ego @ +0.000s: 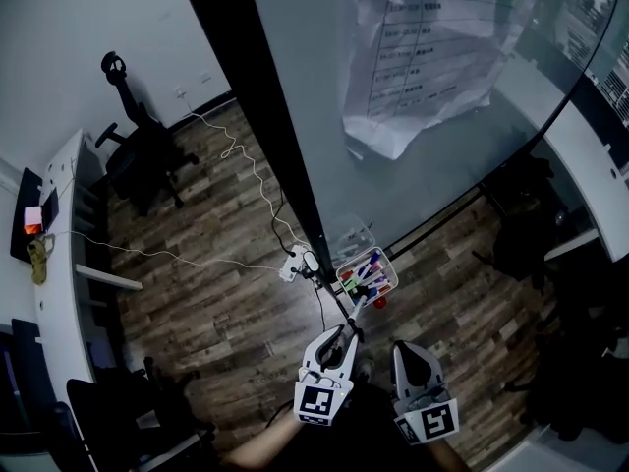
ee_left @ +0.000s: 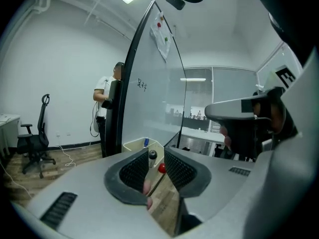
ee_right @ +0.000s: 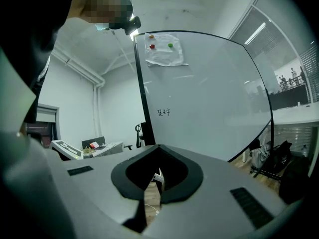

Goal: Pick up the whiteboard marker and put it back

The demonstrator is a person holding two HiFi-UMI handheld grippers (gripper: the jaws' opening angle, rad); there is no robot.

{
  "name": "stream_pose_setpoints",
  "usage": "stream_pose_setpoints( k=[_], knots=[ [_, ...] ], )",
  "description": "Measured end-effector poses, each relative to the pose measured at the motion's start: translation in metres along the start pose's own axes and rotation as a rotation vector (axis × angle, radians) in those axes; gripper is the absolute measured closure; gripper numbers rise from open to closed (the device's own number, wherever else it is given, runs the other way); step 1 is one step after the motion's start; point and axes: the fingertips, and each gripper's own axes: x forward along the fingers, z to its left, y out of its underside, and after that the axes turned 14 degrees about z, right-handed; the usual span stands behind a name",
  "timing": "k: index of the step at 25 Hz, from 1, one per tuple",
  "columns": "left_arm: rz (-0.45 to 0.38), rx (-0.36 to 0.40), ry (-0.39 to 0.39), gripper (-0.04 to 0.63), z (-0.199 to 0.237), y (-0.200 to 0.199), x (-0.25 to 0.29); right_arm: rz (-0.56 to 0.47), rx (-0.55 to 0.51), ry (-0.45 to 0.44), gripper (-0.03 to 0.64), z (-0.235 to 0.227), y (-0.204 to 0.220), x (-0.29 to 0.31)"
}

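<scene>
Whiteboard [ego: 314,116] is filling the upper head view, with its top and right side cut off by the frame. The print on the paper [ego: 423,57] is too blurred to read. Both arms are running out of frame at the bottom. Wood floor [ego: 197,293] is lying open to the left of the board, with a cable [ego: 246,165] trailing across it. Left gripper [ego: 346,332] is sitting released, jaws apart, and pointing at the tray [ego: 341,276] at the board's foot. Right gripper [ego: 406,348] is sitting clenched on nothing just beside it. Marker [ee_left: 152,157] is showing through the left jaw gap with a black cap and pale barrel. It is standing upright in the tray with its lower part hidden, and whether it is touching the pads is unclear. Pink smudges low by the left jaw are too blurred to identify.
</scene>
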Motion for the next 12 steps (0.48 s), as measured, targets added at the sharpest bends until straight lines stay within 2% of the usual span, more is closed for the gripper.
stream_pose_setpoints(
  k=[3, 12],
  knots=[
    [-0.009, -0.024, -0.004, 0.509, 0.005, -0.002, 0.007, 0.020, 0.001, 0.007, 0.604, -0.004, 0.003, 0.008],
    [0.041, -0.009, 0.024, 0.499, 0.004, 0.005, 0.016, 0.035, 0.013, 0.017, 0.604, -0.012, 0.003, 0.019]
  ],
)
